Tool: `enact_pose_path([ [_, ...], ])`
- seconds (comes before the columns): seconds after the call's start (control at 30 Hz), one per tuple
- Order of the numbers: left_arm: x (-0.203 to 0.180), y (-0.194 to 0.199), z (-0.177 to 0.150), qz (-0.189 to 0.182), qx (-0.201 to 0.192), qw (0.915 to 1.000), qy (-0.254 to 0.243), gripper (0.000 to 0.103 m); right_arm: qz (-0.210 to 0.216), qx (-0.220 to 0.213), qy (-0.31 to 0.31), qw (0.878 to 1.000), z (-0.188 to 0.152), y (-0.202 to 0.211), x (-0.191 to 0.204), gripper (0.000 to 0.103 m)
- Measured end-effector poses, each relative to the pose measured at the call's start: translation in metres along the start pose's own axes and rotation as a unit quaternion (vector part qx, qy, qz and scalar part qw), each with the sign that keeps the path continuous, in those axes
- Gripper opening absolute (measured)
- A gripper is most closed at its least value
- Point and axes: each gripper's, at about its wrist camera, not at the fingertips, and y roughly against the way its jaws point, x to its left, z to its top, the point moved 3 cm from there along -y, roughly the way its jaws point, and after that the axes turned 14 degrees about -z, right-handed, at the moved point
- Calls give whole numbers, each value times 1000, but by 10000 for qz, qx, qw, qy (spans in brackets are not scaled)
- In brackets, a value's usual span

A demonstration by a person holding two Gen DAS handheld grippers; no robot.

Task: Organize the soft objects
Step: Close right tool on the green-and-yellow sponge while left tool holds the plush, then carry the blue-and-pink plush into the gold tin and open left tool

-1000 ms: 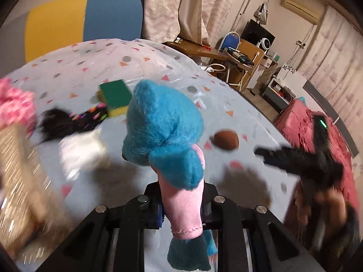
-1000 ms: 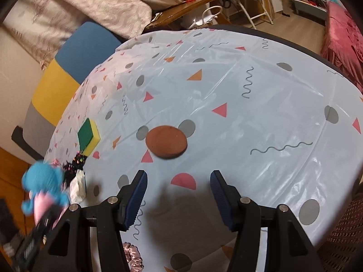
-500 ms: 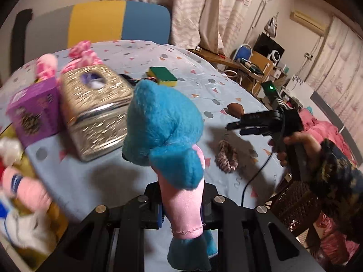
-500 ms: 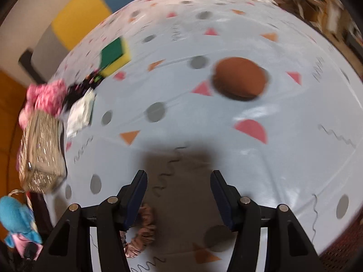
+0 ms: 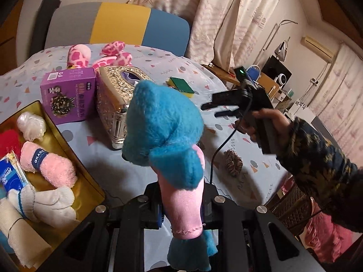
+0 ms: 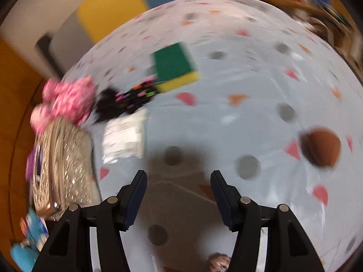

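Observation:
My left gripper point(image 5: 181, 208) is shut on the pink body of a blue and pink plush toy point(image 5: 163, 136), held upright above the table near a gold tray point(image 5: 86, 176). The tray holds rolled towels and socks. A person's hand holds my right gripper point(image 6: 179, 179) over the patterned tablecloth; it is open with nothing between its fingers, and it also shows in the left wrist view point(image 5: 213, 110). Loose on the cloth lie a brown round pad point(image 6: 322, 147), a white cloth point(image 6: 124, 136), a black item with coloured flecks point(image 6: 122, 102) and a brown scrunchie point(image 5: 233, 161). The right wrist view is blurred.
A gold tissue box point(image 5: 113, 104) and a purple box point(image 5: 68, 95) stand beside the tray, with a pink spotted plush point(image 5: 109, 54) behind them. A green and yellow sponge point(image 6: 174, 65) lies further back. A chair stands past the far edge, a wicker basket below the near edge.
The left view has swung left, so the gold tray has come into sight; the plush stays gripped. My right gripper has moved left across the table, leaving the brown pad off to its right.

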Motion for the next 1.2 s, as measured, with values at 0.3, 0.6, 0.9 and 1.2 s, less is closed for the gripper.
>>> enact_pose_path([
  [0.3, 6, -4, 10, -168, 14, 9997, 153, 22, -361, -609, -75, 9975, 105, -26, 27, 73],
  [0.6, 15, -17, 14, -211, 179, 9988, 406, 22, -1113, -282, 491, 9922, 175, -103, 68, 85],
  [0.9, 14, -13, 16, -88, 42, 9992, 399, 22, -1485, -525, 444, 9865, 162, -97, 40, 69],
  [1.2, 16, 14, 19, 373, -334, 9978, 441, 23, -1006, -283, 621, 9926, 69, -18, 9, 70],
])
